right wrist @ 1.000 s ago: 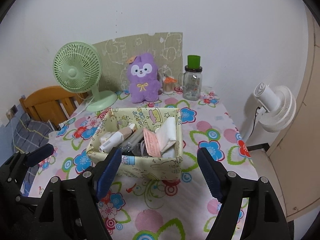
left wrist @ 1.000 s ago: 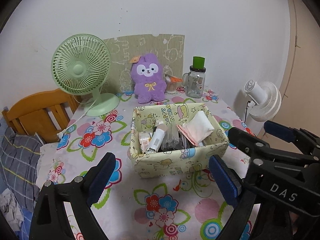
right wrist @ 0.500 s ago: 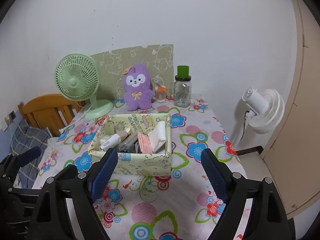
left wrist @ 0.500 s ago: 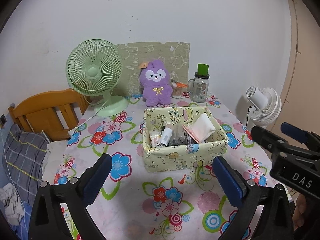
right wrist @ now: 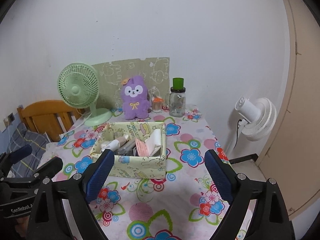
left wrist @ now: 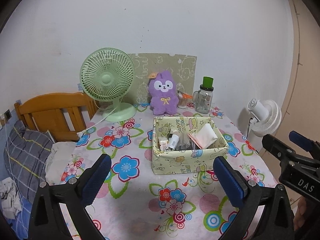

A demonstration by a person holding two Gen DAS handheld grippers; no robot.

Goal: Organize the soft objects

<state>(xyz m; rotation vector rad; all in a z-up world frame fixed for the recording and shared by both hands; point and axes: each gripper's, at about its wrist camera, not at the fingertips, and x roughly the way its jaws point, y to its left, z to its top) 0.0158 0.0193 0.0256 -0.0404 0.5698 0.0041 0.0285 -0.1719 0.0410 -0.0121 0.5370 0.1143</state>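
Observation:
A purple plush bunny (left wrist: 163, 94) sits upright at the back of the flowered table (left wrist: 130, 180), against a green card; it also shows in the right wrist view (right wrist: 135, 100). A pale yellow fabric box (left wrist: 188, 160) stands mid-table with tubes, packets and a white folded cloth inside; it also shows in the right wrist view (right wrist: 136, 164). My left gripper (left wrist: 162, 178) is open and empty, held above the near table, short of the box. My right gripper (right wrist: 160, 174) is open and empty, also short of the box.
A green desk fan (left wrist: 108, 80) with a white cable stands back left. A glass jar with a green lid (left wrist: 205, 98) stands back right. A white fan (left wrist: 264, 118) is off the table's right edge. A wooden bed frame (left wrist: 50, 112) and bedding lie left.
Both grippers have pulled back and up from the box; the box and plush now look smaller and farther away. Both stay open and empty.

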